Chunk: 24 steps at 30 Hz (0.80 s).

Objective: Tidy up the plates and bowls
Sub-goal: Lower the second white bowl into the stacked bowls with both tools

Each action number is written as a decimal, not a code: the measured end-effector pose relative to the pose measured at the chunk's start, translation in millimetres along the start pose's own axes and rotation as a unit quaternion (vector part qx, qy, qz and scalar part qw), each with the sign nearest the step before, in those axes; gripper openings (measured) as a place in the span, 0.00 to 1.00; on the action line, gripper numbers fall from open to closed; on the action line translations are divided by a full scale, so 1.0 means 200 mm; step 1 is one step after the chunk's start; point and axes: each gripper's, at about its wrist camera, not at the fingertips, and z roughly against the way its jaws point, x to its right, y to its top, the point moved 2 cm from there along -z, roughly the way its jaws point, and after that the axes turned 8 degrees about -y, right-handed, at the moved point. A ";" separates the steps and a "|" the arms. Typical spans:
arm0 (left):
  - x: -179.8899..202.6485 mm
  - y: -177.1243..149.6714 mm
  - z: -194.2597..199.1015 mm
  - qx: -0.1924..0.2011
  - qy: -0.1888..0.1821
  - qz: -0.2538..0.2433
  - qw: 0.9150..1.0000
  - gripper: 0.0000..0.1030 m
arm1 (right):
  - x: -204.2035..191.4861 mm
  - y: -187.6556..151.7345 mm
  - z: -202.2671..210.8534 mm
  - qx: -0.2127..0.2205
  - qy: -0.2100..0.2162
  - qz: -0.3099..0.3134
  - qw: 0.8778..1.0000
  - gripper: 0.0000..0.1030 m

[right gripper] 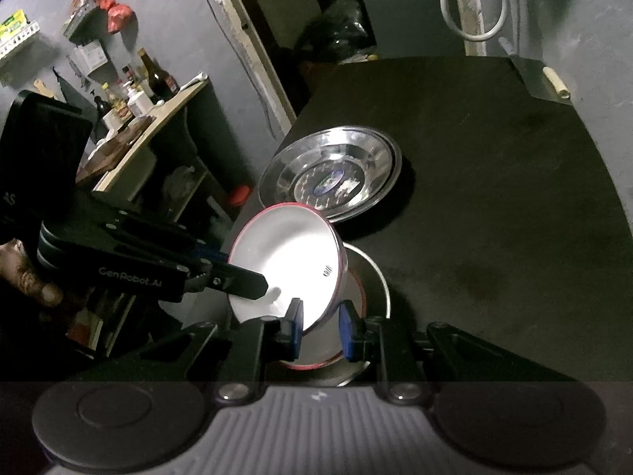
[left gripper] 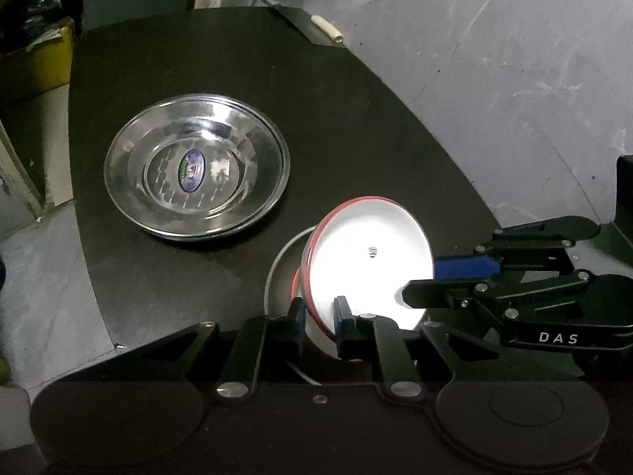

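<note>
Beyond the table (right gripper: 494, 158), only in right view: shelf bottles (right gripper: 150, 79).

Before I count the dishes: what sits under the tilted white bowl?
Under the white bowl another red-rimmed bowl shows, resting on a steel plate. The bowl hides most of both, so anything further under it cannot be seen.

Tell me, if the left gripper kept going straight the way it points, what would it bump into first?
Its fingers already straddle the rim of the tilted white bowl with a red edge, so the left gripper would push into that bowl first. Farther on sits the shiny steel plate, probably left of its line.
</note>
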 end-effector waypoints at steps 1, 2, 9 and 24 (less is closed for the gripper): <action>0.00 0.00 0.00 -0.003 0.002 -0.001 1.000 0.15 | 0.00 0.00 0.00 -0.002 0.001 0.001 1.000 0.21; 0.00 0.00 -0.01 -0.007 0.004 -0.002 1.000 0.15 | 0.00 0.00 -0.01 -0.004 0.002 0.003 1.000 0.21; 0.01 0.00 -0.04 -0.025 0.008 -0.004 1.000 0.16 | 0.00 -0.01 -0.04 -0.020 0.001 0.008 1.000 0.21; -0.01 0.00 -0.08 -0.052 0.010 0.013 0.998 0.16 | 0.00 -0.01 -0.09 -0.056 0.004 0.016 0.998 0.21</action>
